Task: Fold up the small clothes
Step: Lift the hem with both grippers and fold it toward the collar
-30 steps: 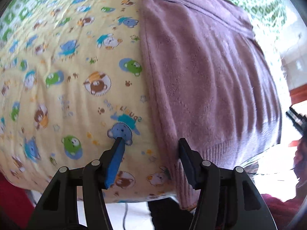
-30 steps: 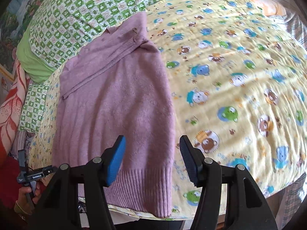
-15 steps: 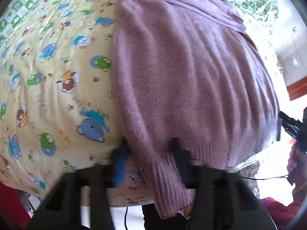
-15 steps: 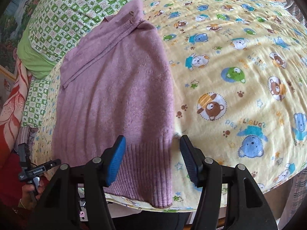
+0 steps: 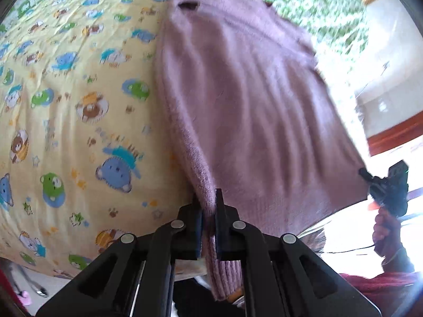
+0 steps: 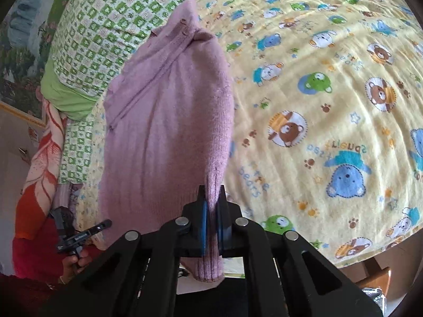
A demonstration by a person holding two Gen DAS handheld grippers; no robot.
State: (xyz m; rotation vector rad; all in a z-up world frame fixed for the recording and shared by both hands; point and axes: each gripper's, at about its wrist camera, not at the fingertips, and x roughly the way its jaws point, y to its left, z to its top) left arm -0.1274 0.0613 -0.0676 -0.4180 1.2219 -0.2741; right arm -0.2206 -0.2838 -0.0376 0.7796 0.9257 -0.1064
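**A:** Both grippers are clamped on the purple sweater's [image 6: 169, 121] ribbed hem. The left gripper [image 5: 208, 206] and right gripper [image 6: 211, 206] each pinch a bottom corner at lower centre of frame, jaws nearly shut.

**B:** So its long axis runs away toward the collar, top centre, over the bear-print bedspread [image 6: 330, 84]?

**A:** Yep. Sleeves seem tucked under, and the hem hanging below the jaws is hidden.

A bed under a yellow bear-print sheet [image 6: 330, 84] and green checked cover [image 6: 105, 13] fills the room, daylight glaring off a pale wall [image 5: 391, 60] with red skirting [image 5: 396, 134].
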